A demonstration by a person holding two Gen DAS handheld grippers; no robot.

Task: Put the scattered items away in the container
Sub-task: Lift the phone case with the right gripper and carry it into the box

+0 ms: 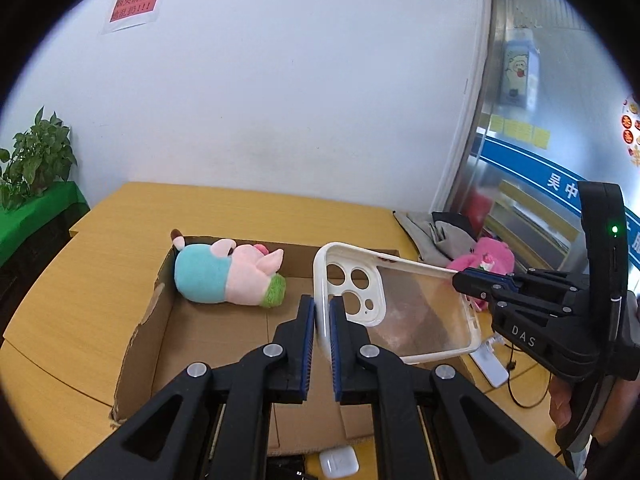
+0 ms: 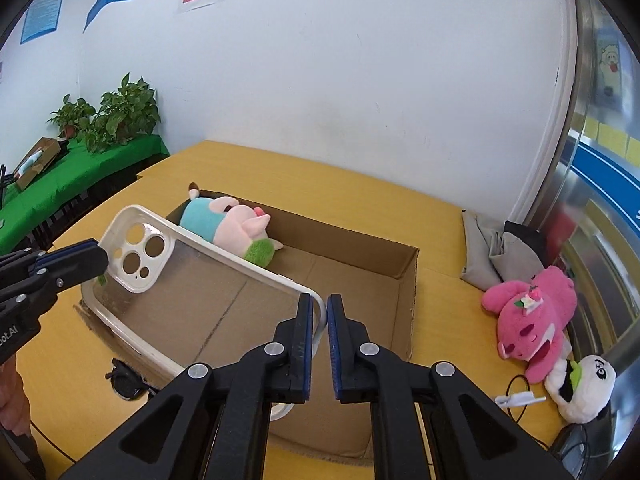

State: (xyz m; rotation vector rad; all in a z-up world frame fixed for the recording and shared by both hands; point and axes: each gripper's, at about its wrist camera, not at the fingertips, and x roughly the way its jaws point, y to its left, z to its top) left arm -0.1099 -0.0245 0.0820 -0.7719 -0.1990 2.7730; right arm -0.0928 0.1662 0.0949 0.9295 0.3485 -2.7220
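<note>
Above the open cardboard box (image 2: 404, 280) on the yellow table (image 1: 80, 280), I held a clear phone case (image 1: 404, 312) with a white rim between both my claws. My left gripper (image 1: 322, 320) pinched the case's rim at its camera-cutout end, the blue-padded fingers closed on the white edge. My right gripper (image 2: 320, 320) clamped the opposite end of the same case, its fingers nearly together with the rim's rounded corner between them. From the left wrist view, that right gripper reached in from the right side and met the case's far edge; from the right wrist view, the left one came in from the left beside the camera holes. The case hung tilted over the box, clear of its floor as far as I could tell.

Inside the box, against the far wall, lay a pink and teal plush toy (image 2: 232, 228) on its side. Outside the box to the right, a pink plush bear (image 2: 532, 320) lay on the table, and a white panda plush (image 2: 584, 388) sat just beside it, nearer me. Grey folded cloth (image 2: 492, 252) rested behind the bear. A small white earbud case (image 1: 338, 462) lay on the table at the box's near edge.
</note>
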